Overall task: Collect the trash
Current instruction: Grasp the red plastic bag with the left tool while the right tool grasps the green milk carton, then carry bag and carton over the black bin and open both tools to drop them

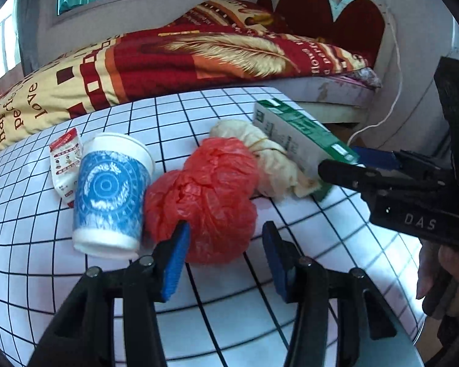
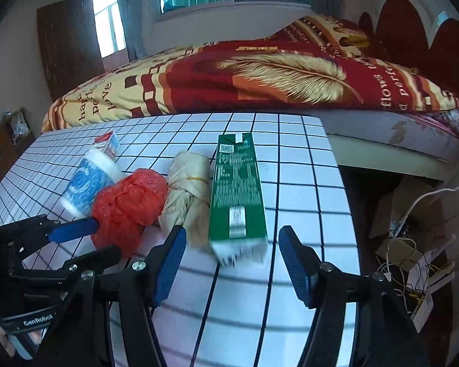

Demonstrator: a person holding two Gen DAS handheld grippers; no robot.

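Note:
Trash lies in a row on the grid-patterned table [image 1: 223,315]: a small red-and-white packet [image 1: 65,165], a blue-and-white paper cup [image 1: 111,195] on its side, a crumpled red plastic bag [image 1: 211,202], a beige wad bound by a rubber band [image 1: 270,162], and a green carton [image 1: 303,136]. My left gripper [image 1: 226,238] is open, its fingers on either side of the red bag's near end. My right gripper [image 2: 232,244] is open, straddling the near end of the green carton [image 2: 237,195]. The red bag [image 2: 128,205] and beige wad [image 2: 188,195] also show in the right wrist view.
A bed with a red and gold quilt [image 1: 174,58] runs behind the table. Right of the table [image 2: 306,183] the floor holds cardboard, white cables and clutter [image 2: 410,244]. The table's right edge is near the carton.

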